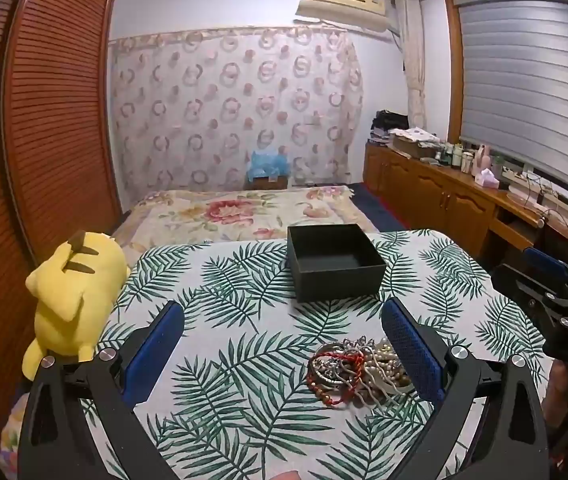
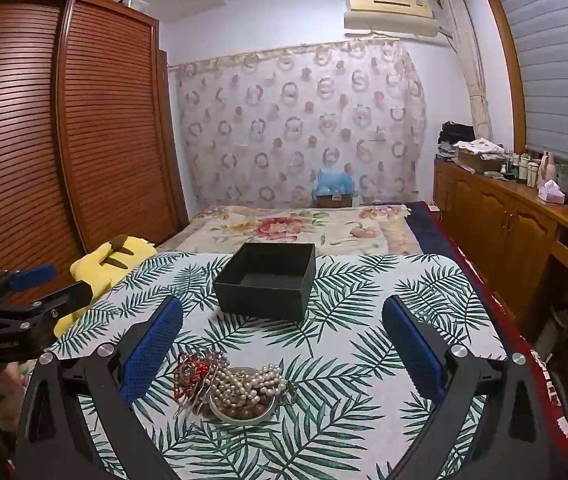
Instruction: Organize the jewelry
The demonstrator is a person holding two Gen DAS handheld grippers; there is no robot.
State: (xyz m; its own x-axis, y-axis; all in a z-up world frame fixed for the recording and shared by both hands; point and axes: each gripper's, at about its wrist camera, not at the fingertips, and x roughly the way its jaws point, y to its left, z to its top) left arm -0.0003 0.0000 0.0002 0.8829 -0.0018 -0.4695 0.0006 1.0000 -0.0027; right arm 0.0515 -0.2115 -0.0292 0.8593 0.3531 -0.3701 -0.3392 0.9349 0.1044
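Note:
A tangled pile of jewelry (image 1: pixel 357 372) with pearls, brown beads, red cord and silver bangles lies on the leaf-print table, partly in a small dish (image 2: pixel 244 412). An open, empty black box (image 1: pixel 333 260) stands farther back; it also shows in the right wrist view (image 2: pixel 268 278). My left gripper (image 1: pixel 284 312) is open, above the table, with the pile just inside its right finger. My right gripper (image 2: pixel 284 312) is open, with the jewelry (image 2: pixel 230 384) between its fingers, nearer the left one. Neither holds anything.
A yellow plush toy (image 1: pixel 70 300) lies at the table's left edge. A bed with a floral cover (image 1: pixel 240 212) is behind the table. A wooden wardrobe (image 1: pixel 44 120) stands left and a cluttered wooden cabinet (image 1: pixel 443 184) right.

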